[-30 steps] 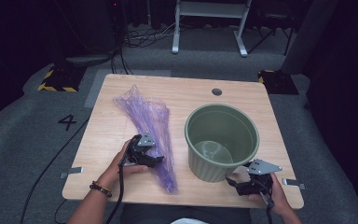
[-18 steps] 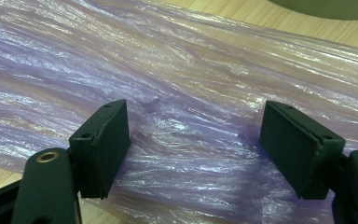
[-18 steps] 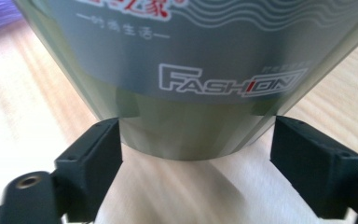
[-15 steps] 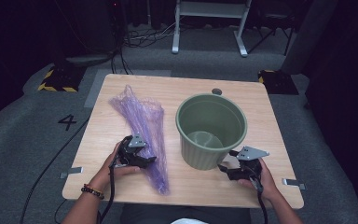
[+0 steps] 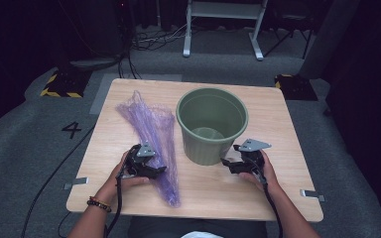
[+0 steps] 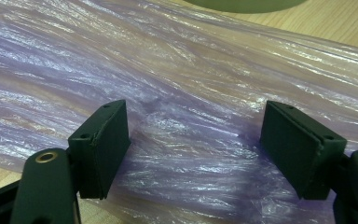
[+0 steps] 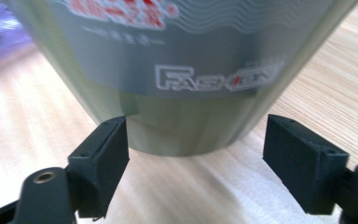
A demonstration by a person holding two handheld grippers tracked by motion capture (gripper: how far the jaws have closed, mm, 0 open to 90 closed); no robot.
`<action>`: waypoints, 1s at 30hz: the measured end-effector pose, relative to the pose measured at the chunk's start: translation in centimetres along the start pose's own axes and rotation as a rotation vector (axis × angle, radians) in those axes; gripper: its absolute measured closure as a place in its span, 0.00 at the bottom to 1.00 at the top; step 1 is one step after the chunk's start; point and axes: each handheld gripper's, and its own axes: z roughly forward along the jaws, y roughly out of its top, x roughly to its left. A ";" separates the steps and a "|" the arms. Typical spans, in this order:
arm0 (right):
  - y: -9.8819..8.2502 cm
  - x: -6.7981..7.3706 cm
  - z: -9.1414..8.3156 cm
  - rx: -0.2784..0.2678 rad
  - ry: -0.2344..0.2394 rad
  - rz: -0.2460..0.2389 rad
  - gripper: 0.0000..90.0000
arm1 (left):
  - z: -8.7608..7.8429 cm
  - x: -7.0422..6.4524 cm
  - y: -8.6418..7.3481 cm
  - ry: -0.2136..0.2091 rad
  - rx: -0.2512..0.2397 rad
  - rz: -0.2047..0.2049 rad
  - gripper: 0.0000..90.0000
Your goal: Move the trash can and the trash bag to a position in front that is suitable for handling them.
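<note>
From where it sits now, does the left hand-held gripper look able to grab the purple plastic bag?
Probably yes: the left hand-held gripper has its jaws open right over the purple plastic bag, nothing between; the green bucket stands off to the side.

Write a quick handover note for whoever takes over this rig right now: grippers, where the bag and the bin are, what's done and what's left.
Left gripper: jaws open, poised over the purple plastic bag, nothing pinched.
Right gripper: jaws open, just reopening, nothing between them; sits at the base of the green bin.
The bag lies flat along the left of the table; the bin stands upright and empty beside it, mid-table.
Done: nothing on the bag.
Left, probably: pick up the bag, open it and line the bin.
</note>
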 end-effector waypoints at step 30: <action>-7.0 -6.7 -6.9 0.144 -0.247 0.096 0.22 | -0.5 3.3 3.3 0.320 -0.051 -0.317 0.19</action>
